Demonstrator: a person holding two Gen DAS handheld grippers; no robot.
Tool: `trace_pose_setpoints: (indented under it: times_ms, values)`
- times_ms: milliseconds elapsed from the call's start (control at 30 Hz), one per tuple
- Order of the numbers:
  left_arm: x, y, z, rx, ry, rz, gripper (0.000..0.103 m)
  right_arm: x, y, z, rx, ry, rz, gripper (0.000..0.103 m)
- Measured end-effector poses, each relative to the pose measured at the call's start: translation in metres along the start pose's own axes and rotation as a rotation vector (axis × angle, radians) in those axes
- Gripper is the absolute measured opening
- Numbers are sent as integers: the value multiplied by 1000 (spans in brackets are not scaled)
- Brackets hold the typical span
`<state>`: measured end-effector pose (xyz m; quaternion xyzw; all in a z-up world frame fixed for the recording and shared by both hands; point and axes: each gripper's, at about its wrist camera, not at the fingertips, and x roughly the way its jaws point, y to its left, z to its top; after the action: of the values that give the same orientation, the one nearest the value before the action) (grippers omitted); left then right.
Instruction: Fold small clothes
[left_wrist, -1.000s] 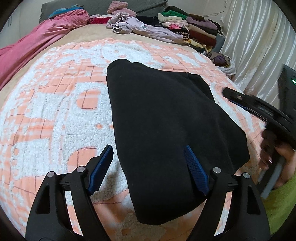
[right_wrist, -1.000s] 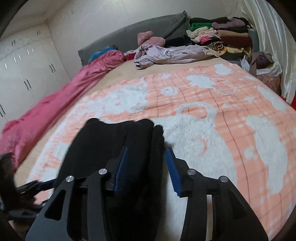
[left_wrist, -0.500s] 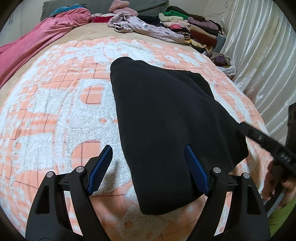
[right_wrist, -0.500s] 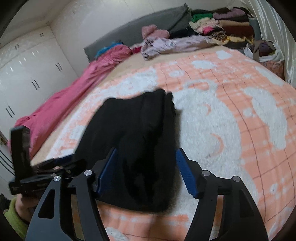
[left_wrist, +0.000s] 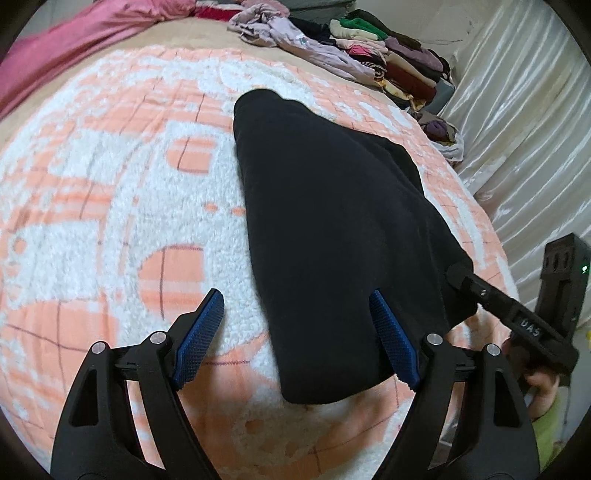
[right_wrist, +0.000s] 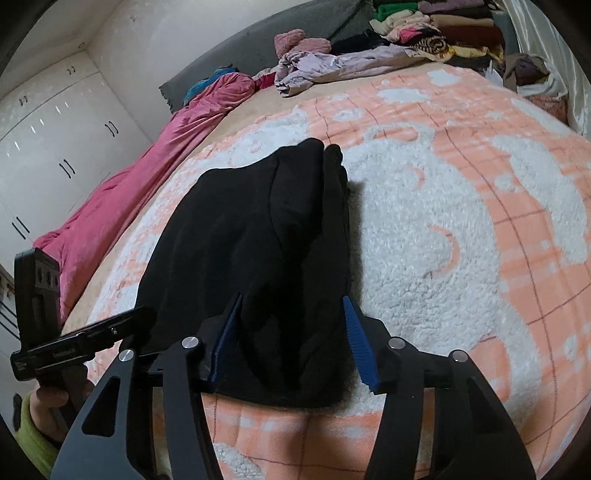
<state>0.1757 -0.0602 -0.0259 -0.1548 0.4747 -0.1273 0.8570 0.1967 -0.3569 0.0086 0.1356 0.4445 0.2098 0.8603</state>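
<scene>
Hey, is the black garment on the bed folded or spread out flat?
Folded. The black garment lies as a compact bundle, with stacked layers showing along its right edge.

Soft even indoor light, strong fisheye warping, dark vignetted corners.

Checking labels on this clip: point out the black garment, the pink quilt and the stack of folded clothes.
black garment (left_wrist: 332, 221), left wrist view, middle of its top layer.
pink quilt (right_wrist: 147, 162), right wrist view, middle of its length.
stack of folded clothes (left_wrist: 399, 55), left wrist view, stack's middle.
</scene>
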Motion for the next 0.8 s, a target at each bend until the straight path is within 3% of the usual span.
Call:
trace_pose_setpoints:
  times_ms: [33, 67, 100, 133, 300, 367, 433, 600, 800]
  values:
    - [1, 1, -1, -12, 6, -11, 73, 1, -1, 0, 4, -1, 7, 43]
    - [2, 2, -2, -22, 12, -23, 73, 1, -1, 0, 4, 1, 16, 26]
    - [3, 3, -2, -30, 12, -33, 63, 2, 0, 0, 2, 9, 38, 24]
    - [2, 4, -2, -40, 15, -73, 36, 1, 2, 0, 0, 10, 40, 22]
    - [-6, 4, -3, -22, 25, -91, 35, -14, 8, 3, 20, -10, 93, 22]
    - [-6, 7, -5, -30, 28, -100, 35, -9, 2, -2, 27, 11, 75, 24]
    - [-2, 8, -8, -20, 41, -93, 42, 3, -4, -9, 33, 38, 48, 26]
    - [0, 6, -7, -2, 37, -54, 52, 2, -1, -14, 17, 15, 11, 37]
    - [-4, 0, -5, 34, 20, -11, 55, -6, 7, -13, -22, -10, -33, 50]
